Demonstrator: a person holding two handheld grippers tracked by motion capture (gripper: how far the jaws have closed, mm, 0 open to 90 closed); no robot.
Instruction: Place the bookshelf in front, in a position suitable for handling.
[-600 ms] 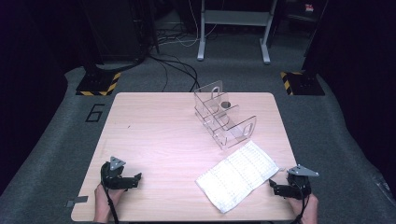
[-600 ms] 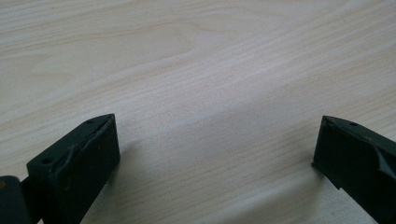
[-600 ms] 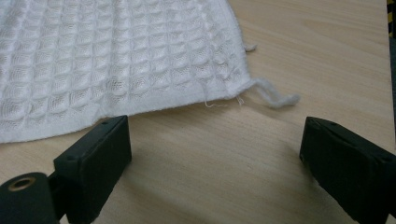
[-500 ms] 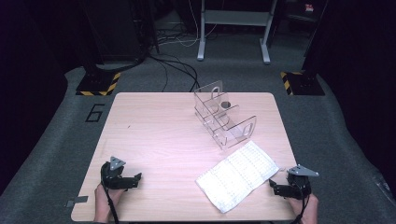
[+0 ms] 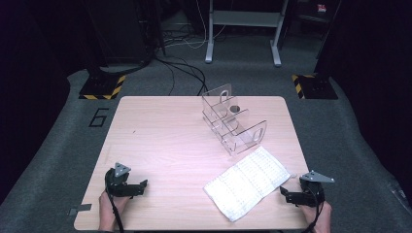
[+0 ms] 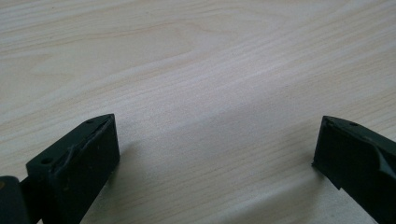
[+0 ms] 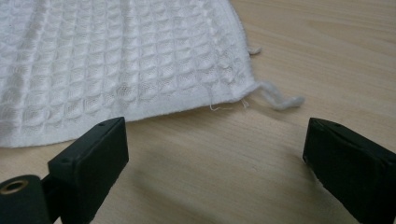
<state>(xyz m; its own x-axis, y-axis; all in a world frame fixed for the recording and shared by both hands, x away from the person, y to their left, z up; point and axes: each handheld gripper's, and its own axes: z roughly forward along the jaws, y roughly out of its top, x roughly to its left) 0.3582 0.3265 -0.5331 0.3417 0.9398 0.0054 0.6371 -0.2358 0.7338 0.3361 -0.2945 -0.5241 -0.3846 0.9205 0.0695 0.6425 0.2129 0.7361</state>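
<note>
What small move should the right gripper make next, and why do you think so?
Probably a short advance toward the white waffle cloth. The right gripper stands open just short of the cloth's near edge, with bare table between its jaws and nothing held. Easing forward would likely bring that hem, near the loose thread, between the jaws for a grasp.

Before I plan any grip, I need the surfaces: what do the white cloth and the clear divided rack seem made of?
White waffle-textured cloth: looks like soft woven cotton, matte, with a grid of small squares and a loose thread at its corner. Clear divided rack: probably acrylic, glossy and see-through, with rigid flat panels and cut-out handle slots.
</note>
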